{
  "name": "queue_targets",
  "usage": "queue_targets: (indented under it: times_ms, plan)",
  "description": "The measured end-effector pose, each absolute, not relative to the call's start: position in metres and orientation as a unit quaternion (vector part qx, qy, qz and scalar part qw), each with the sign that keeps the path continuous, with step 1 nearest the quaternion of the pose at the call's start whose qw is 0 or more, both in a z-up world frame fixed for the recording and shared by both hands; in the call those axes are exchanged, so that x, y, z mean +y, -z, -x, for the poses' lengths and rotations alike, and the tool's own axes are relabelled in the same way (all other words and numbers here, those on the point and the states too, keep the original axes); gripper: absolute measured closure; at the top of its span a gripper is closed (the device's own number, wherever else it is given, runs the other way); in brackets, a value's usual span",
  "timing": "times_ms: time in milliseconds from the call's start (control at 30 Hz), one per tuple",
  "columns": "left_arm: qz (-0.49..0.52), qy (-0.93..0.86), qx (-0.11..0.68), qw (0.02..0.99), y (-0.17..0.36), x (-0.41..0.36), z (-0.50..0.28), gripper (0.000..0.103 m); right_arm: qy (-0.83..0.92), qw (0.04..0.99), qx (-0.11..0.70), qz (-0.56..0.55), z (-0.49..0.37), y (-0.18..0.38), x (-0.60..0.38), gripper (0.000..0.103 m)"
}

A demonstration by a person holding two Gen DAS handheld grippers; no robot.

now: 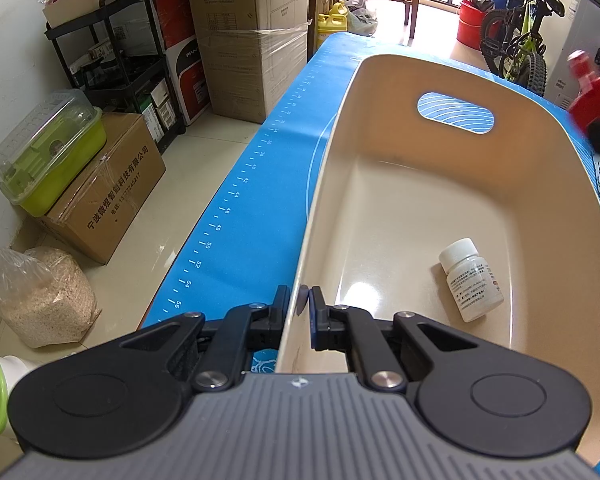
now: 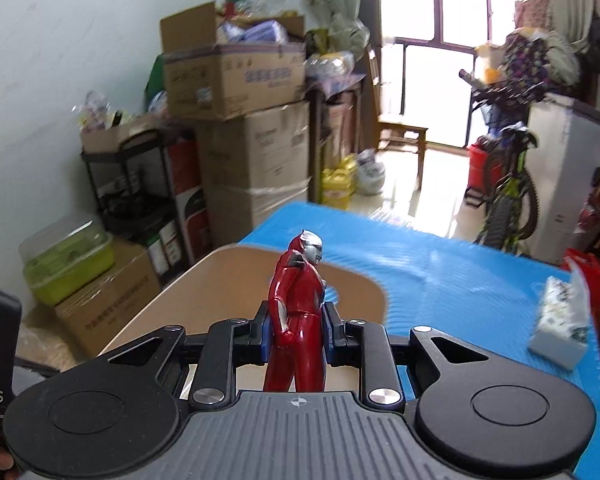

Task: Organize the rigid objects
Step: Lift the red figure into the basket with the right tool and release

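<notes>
A beige plastic bin stands on the blue mat. A small white pill bottle lies on the bin's floor at the near right. My left gripper is shut on the bin's near left rim, one finger inside and one outside. My right gripper is shut on a red and silver toy figure, held upright in the air above the bin. The figure shows blurred at the right edge of the left wrist view.
A tissue pack lies on the mat at the right, by a red bag. Cardboard boxes, a black shelf cart, a green lidded container and a sack of grain stand on the floor to the left. A bicycle stands far right.
</notes>
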State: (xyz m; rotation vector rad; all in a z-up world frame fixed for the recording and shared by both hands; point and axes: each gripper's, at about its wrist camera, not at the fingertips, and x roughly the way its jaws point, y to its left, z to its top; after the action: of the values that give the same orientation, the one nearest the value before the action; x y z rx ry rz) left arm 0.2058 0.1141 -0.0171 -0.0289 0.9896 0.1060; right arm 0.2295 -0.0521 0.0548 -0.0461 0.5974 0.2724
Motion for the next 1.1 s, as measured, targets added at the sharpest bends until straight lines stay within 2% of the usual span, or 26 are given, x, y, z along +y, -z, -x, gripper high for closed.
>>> queue_targets:
  times_ms: [533, 700, 733, 800, 833, 900, 1100]
  plan:
    - [0.014, -0.050, 0.475, 0.878, 0.017, 0.112, -0.206, 0.092, -0.140, 0.883, 0.441, 0.076, -0.244, 0.019, -0.005, 0.069]
    - [0.015, -0.050, 0.475, 0.878, 0.017, 0.112, -0.206, 0.092, -0.140, 0.876, 0.458, 0.060, -0.245, 0.027, -0.008, 0.068]
    - [0.015, -0.050, 0.476, 0.878, 0.017, 0.112, -0.206, 0.092, -0.141, 0.877, 0.456, 0.053, -0.245, 0.025, -0.010, 0.064]
    - [0.016, -0.050, 0.475, 0.878, 0.016, 0.111, -0.206, 0.092, -0.144, 0.882, 0.445, 0.049, -0.242, 0.021, -0.014, 0.049]
    - [0.015, -0.050, 0.475, 0.879, 0.015, 0.111, -0.206, 0.092, -0.148, 0.886, 0.438, 0.047, -0.241, 0.017, -0.015, 0.048]
    - [0.014, -0.050, 0.475, 0.878, 0.016, 0.110, -0.206, 0.092, -0.152, 0.893, 0.421, 0.041, -0.237, 0.008, -0.018, 0.037]
    - [0.017, -0.050, 0.476, 0.878, 0.015, 0.113, -0.206, 0.092, -0.148, 0.916, 0.373, 0.003, -0.227, -0.026, -0.040, 0.020]
